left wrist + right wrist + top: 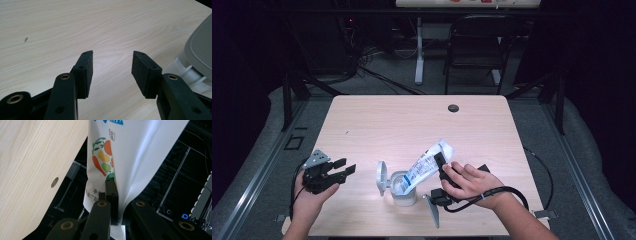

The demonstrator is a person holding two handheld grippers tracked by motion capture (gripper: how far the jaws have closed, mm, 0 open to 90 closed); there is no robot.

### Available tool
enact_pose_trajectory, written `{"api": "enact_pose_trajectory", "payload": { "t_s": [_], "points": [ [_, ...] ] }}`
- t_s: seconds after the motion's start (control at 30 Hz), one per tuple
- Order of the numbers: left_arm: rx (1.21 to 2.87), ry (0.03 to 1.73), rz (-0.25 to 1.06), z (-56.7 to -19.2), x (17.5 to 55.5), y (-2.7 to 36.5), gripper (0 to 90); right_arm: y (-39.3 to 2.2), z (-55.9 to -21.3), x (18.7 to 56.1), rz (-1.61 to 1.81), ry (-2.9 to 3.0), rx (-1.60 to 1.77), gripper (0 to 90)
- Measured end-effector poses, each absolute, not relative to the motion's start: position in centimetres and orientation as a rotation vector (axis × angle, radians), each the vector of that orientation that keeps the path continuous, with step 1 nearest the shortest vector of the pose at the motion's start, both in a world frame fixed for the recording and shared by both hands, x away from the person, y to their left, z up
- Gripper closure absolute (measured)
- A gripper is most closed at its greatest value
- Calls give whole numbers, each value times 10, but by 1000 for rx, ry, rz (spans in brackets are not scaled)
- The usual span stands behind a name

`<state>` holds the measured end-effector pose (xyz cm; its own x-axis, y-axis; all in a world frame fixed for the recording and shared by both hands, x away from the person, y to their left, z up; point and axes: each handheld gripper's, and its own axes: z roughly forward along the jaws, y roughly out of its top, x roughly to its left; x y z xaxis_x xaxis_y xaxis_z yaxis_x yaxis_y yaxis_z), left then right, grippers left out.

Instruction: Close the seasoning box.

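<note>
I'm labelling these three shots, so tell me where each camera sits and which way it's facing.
High view: above the person's side, facing forward and down at the table; both hands, left gripper.
Left gripper view: rides that open gripper, facing the tabletop and the white container.
Right gripper view: rides the right gripper, shut on the pouch.
Shared: pouch and container also show in the high view.

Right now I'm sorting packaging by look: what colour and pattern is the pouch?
The pouch is white with blue lettering and printed vegetables, clearest in the right gripper view.

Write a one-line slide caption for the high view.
Right gripper tips a white pouch into an open white tub; left gripper rests open.
</note>
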<state>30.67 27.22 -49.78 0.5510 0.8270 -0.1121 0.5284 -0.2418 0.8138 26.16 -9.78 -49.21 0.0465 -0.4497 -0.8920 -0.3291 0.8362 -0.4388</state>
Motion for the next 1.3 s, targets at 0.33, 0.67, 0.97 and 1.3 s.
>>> {"api": "enact_pose_trajectory", "payload": {
  "t_s": [0.33, 0.67, 0.97, 1.3],
  "points": [
    [1918, 1100, 436, -499, 307, 272, 522, -96, -493, 262, -102, 1557, -642, 887],
    [1917, 1101, 437, -498, 307, 272, 522, -95, -491, 263, -106, 1554, -642, 887],
    [1918, 1100, 437, -499, 307, 272, 523, -95, -492, 263, -97, 1560, -640, 887],
    [1920, 1100, 440, -498, 307, 271, 523, -95, -492, 262, -96, 1557, -646, 887]
  ]
}}
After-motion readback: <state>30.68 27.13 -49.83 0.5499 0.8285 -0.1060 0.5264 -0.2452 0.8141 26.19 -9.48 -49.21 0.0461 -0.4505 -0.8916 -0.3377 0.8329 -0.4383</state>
